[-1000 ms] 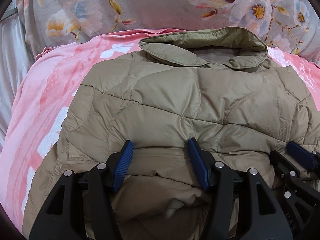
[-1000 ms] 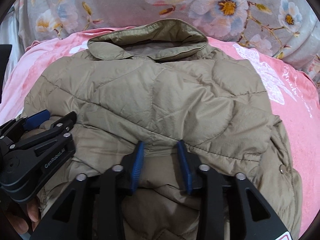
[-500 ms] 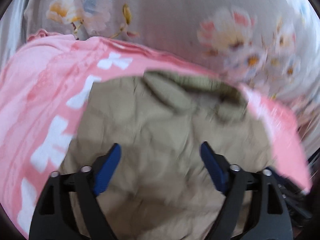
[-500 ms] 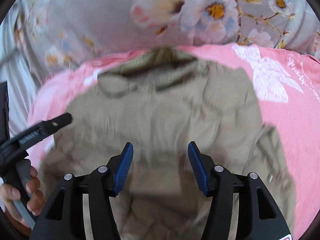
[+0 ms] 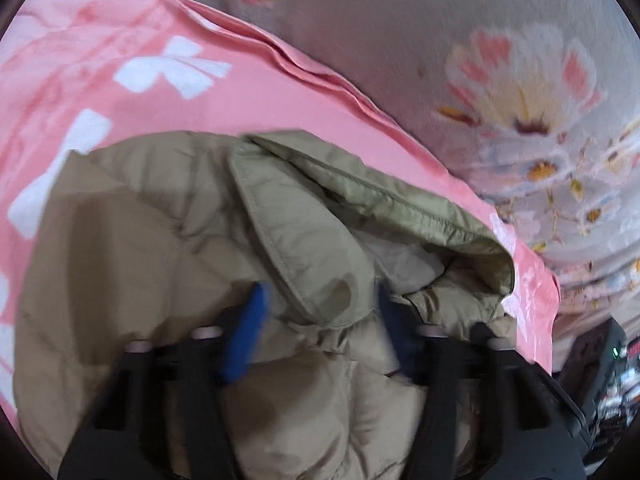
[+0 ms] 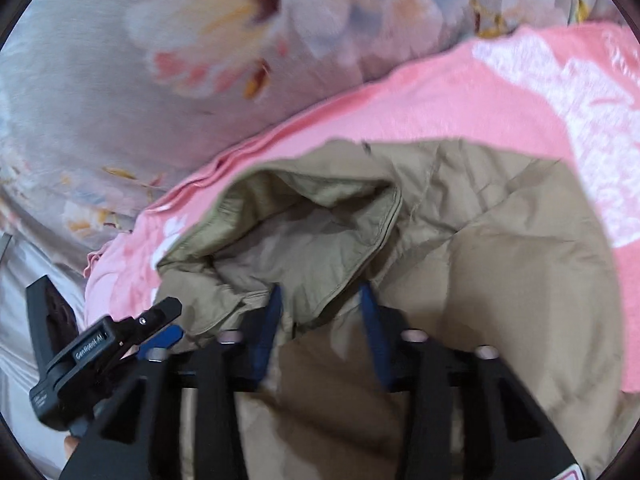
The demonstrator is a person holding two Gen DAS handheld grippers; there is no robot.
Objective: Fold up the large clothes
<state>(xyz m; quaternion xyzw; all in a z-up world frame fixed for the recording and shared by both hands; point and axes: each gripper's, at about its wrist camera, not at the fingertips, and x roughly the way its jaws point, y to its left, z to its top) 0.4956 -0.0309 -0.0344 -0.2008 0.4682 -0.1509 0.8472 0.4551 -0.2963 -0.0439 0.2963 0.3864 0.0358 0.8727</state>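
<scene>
A tan quilted jacket (image 5: 168, 264) lies on a pink blanket (image 5: 240, 92); it also fills the right wrist view (image 6: 500, 280). Its olive collar (image 5: 380, 200) stands open at the far end, also seen in the right wrist view (image 6: 320, 208). My left gripper (image 5: 320, 320) is open, its blue pads either side of the collar's left flap. My right gripper (image 6: 320, 316) is open, its pads either side of the collar's right flap. The left gripper (image 6: 156, 328) shows at the left edge of the right wrist view. Whether the pads touch the cloth is blurred.
A grey floral bedspread (image 5: 500, 80) lies beyond the blanket, also in the right wrist view (image 6: 180, 60). Pale sheet (image 6: 20, 320) lies at the left. Dark clutter (image 5: 612, 364) sits past the blanket's right edge.
Both grippers let go of the jacket's lower part, opened, and moved forward to the collar. The collar now lies right at the fingertips.
</scene>
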